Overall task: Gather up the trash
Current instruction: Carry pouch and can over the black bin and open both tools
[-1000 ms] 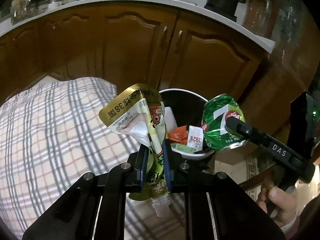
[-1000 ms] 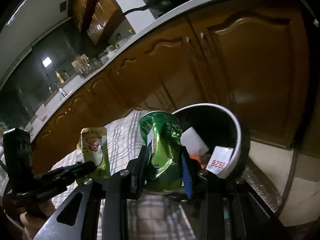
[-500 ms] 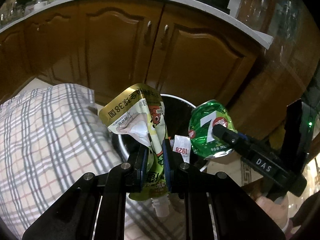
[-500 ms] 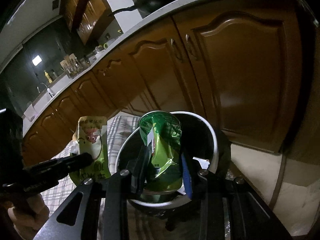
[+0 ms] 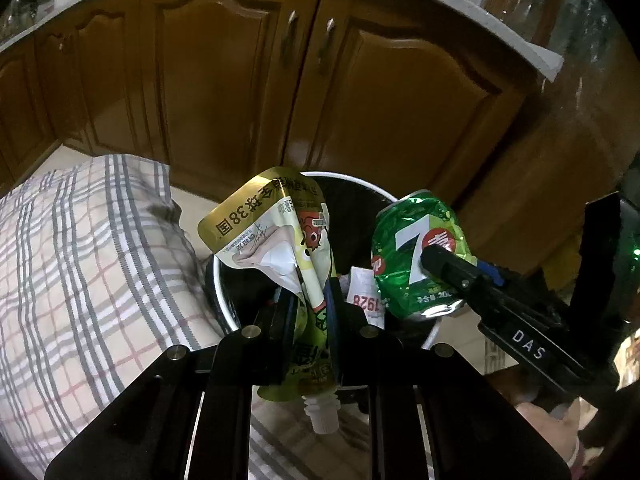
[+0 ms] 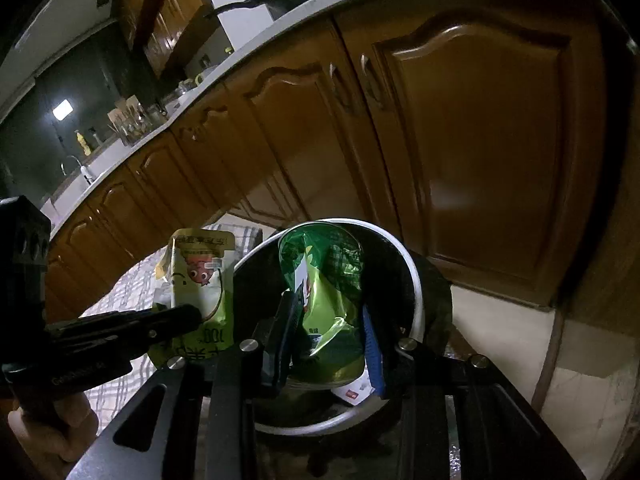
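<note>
Nearly done: the left gripper pinches a flattened drink pouch, the right gripper clamps a crushed green can, both over the bin, where scraps already lie. Only the drop remains, I judge.

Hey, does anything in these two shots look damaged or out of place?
The green can in the right gripper is crushed and dented. The drink pouch in the left gripper is crumpled, spout down. Both are trash held at the bin.
</note>
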Demonstrator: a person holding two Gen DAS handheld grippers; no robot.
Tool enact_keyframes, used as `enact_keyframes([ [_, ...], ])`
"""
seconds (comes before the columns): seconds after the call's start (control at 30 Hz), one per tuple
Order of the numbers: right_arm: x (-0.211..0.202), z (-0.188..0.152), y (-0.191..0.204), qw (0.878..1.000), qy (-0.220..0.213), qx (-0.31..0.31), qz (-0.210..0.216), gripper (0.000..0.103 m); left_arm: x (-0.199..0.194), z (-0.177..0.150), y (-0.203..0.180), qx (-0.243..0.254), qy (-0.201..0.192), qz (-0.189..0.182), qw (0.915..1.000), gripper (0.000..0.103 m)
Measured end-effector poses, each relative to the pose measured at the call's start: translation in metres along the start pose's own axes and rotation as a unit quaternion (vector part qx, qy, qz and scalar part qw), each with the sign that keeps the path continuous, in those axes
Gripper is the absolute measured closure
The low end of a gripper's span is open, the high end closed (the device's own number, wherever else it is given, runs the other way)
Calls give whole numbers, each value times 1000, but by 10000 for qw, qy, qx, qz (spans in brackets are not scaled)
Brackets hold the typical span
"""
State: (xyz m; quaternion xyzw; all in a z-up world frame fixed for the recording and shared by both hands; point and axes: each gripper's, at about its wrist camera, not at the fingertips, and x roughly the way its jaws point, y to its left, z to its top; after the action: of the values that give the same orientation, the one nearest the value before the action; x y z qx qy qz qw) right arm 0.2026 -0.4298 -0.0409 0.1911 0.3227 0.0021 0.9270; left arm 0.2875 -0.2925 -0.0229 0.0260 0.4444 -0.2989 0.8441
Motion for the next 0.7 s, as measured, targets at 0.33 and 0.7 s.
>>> enact_keyframes([
  [0.33,2,-1,-8,9994,-15,283,181,46,-8,-3,10,-231,-102,-43,9997,47],
  [0.7,-35,-5,16,9983,-400,206,378,26,-59,-30,28,-522,-621,-89,9967,45],
])
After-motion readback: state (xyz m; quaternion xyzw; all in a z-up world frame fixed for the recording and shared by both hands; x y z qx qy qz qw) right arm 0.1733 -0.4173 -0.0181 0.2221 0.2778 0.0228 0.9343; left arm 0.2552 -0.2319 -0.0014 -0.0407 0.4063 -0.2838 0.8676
